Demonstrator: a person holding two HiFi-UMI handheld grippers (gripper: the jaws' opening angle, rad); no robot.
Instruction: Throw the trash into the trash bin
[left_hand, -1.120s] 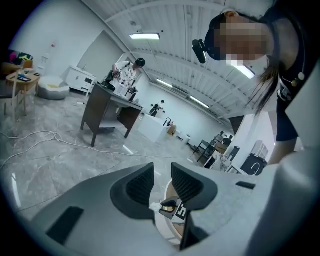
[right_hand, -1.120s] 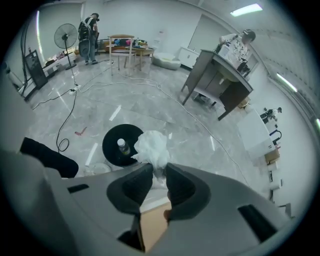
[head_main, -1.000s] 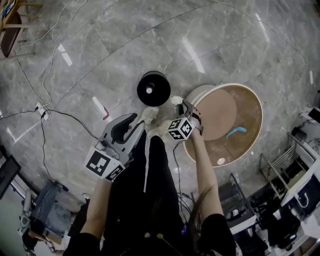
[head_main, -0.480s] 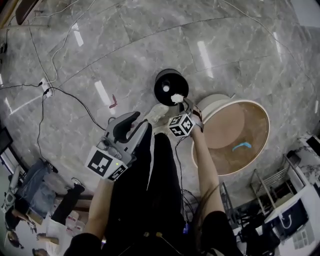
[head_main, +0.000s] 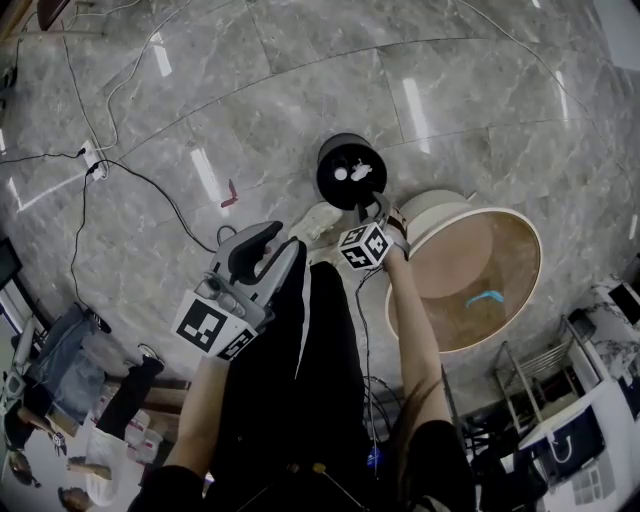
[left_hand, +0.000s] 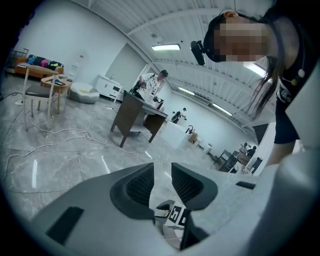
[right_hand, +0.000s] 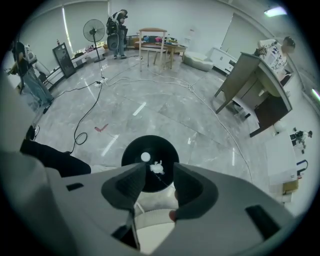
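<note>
A black round trash bin stands on the grey marble floor just beyond my feet. My right gripper points steeply down over its near rim. Its jaws have just been opening and stand apart. A white crumpled paper wad shows between the tips, loose, over the bin's mouth. In the head view the wad sits inside the bin beside a second white piece. My left gripper hangs lower left of the bin, open, with nothing between its jaws.
A round wooden table with a small blue thing on it stands right of the bin. Cables and a red scrap lie on the floor to the left. Desks, chairs and people stand far off.
My right gripper moved up over the bin with the white wad. Its jaws opened and the wad left them, and it now lies in the bin's mouth. The left gripper shifted only slightly.
</note>
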